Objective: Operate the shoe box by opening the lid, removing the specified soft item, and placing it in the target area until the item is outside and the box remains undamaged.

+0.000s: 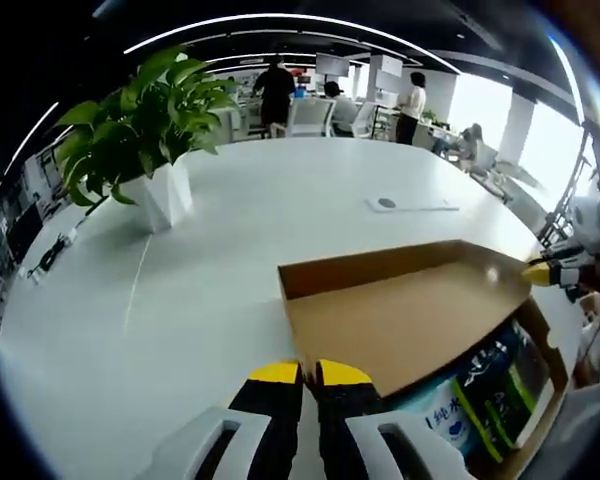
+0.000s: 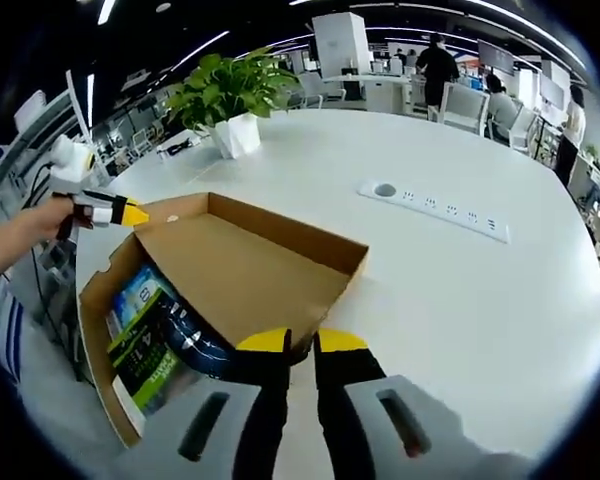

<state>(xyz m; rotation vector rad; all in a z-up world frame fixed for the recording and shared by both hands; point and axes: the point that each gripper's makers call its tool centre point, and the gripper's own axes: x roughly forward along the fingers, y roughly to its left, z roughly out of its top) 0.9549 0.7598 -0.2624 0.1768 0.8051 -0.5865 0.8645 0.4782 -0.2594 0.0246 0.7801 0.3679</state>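
While your left gripper (image 1: 310, 372) pinches the near edge of the raised lid (image 1: 400, 310), jaws closed on the cardboard, your right gripper (image 2: 300, 345) clamps the opposite edge the same way. At four o'clock in the left gripper view the shoe box (image 2: 100, 300) holds soft packs (image 1: 480, 395). Farther off on the white table (image 2: 460, 300), a power strip (image 2: 435, 208) lies at one o'clock and a potted plant (image 1: 145, 125) at eleven.

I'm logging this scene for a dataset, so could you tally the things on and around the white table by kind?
Shoe box with its lid raised: 1
Packaged items inside the box: 2 visible, more may be hidden under the lid
Potted plant: 1
Power strip: 1
Grippers: 2, left gripper and right gripper, each at a lid edge
Total: 7
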